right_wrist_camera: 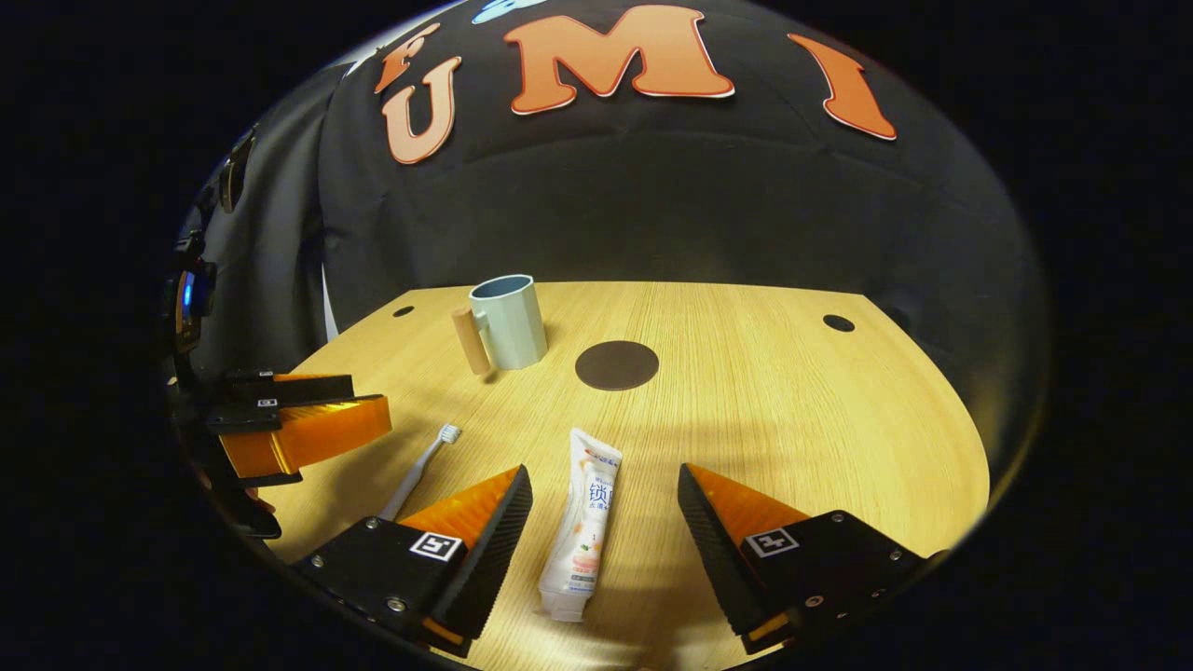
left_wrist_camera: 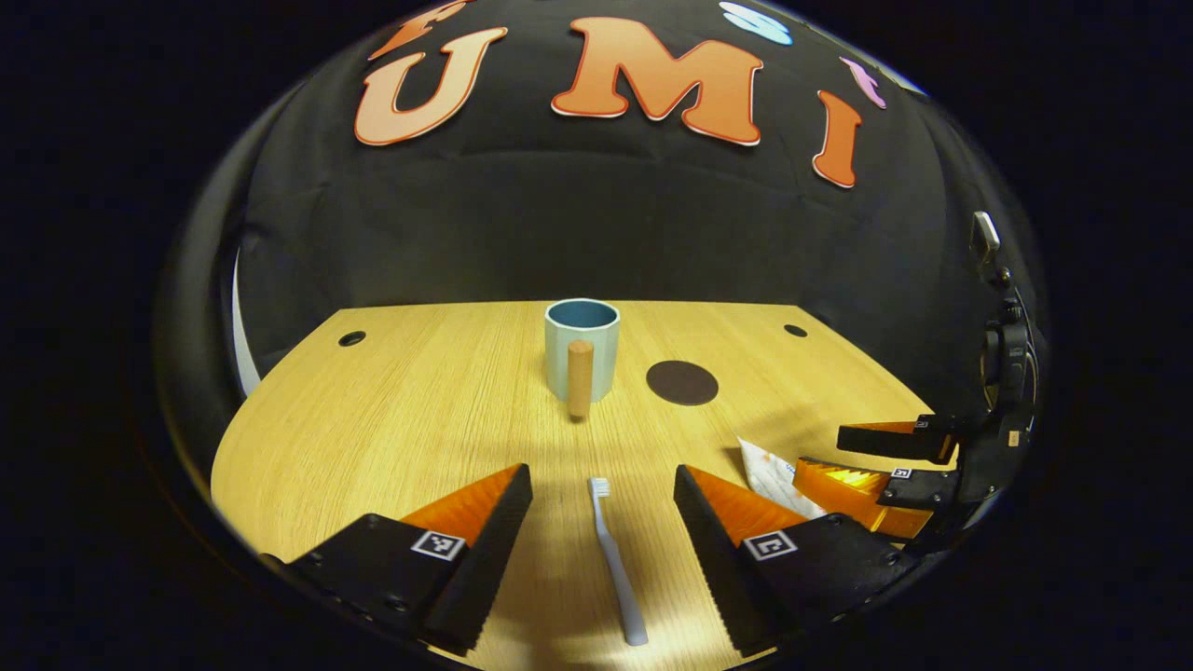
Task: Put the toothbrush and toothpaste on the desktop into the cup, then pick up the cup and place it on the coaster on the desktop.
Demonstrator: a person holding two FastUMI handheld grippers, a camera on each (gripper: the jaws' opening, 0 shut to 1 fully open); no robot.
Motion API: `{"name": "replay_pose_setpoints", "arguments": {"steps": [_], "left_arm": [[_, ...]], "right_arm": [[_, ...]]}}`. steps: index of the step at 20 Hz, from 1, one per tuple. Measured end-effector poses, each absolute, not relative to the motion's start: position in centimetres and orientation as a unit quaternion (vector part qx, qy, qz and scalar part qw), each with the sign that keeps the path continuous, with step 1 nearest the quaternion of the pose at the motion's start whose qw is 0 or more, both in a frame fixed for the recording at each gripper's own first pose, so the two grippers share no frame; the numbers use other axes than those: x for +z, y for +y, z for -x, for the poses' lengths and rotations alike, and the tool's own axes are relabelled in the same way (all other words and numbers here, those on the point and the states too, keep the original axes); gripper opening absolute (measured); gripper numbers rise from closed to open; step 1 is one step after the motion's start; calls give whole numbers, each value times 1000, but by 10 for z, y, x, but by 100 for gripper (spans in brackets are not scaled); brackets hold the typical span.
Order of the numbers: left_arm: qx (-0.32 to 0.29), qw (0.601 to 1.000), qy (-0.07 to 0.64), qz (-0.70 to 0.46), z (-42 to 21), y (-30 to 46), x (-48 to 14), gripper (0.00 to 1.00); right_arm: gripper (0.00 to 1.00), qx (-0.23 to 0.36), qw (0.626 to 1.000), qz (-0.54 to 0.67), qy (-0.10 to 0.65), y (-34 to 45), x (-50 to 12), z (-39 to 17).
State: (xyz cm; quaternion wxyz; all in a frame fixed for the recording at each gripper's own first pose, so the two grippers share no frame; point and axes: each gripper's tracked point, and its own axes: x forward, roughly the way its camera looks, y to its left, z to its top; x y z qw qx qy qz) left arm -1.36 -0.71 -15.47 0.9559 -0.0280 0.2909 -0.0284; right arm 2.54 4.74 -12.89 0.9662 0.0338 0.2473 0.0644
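You are at the first step: nothing is in the cup yet, and both tongs stand released, each straddling its own target. Your left gripper (left_wrist_camera: pixel 603 522) hangs with its fingers spread wide on either side of the toothbrush (left_wrist_camera: pixel 615 559), which lies flat on the wooden desktop (left_wrist_camera: pixel 419 419), bristle head pointing away toward the cup, handle running back between the fingers. Your right gripper (right_wrist_camera: pixel 604 522) is likewise released, spread around the toothpaste tube (right_wrist_camera: pixel 582 527), which lies flat with its cap end toward the cup and its crimped end nearest you. The pale blue cup (right_wrist_camera: pixel 508 321) stands upright near the far edge, its wooden handle (right_wrist_camera: pixel 471 340) turned toward you, and the dark round coaster (right_wrist_camera: pixel 616 364) lies bare just to its right, close but not touching. By my reading the next move calls for lowering each pair of fingers to the desktop and closing across the narrow body — the toothbrush handle is thin and low, so you need to come right down to the surface or the pads may close above it. The tube carries printed writing and an orange-pink picture, but I leave the label unread — no other lettering shows on the cup or coaster.
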Motion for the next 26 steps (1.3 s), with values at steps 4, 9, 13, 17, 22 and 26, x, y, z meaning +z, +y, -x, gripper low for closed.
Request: {"name": "replay_pose_setpoints", "arguments": {"steps": [4, 9, 13, 17, 22, 26], "left_arm": [[-27, 940, 340, 18, 13, -8, -177, 82], [-33, 913, 405, 33, 27, -17, -194, 81], [-15, 878, 476, 52, 42, -25, -212, 82], [-14, 871, 488, 56, 45, -33, -202, 60], [13, 855, 515, 54, 44, -45, -197, 29], [41, 852, 515, 81, 39, -38, -193, 33]], "right_arm": [[87, 68, 954, -49, 287, 49, -129, -31], [84, 68, 941, -65, 324, 54, -134, -31], [83, 81, 932, -84, 342, 68, -138, -33], [80, 81, 928, -82, 356, 75, -142, -37], [69, 79, 923, -71, 370, 78, -151, -38], [39, 80, 926, -70, 363, 81, -152, -41]]}}
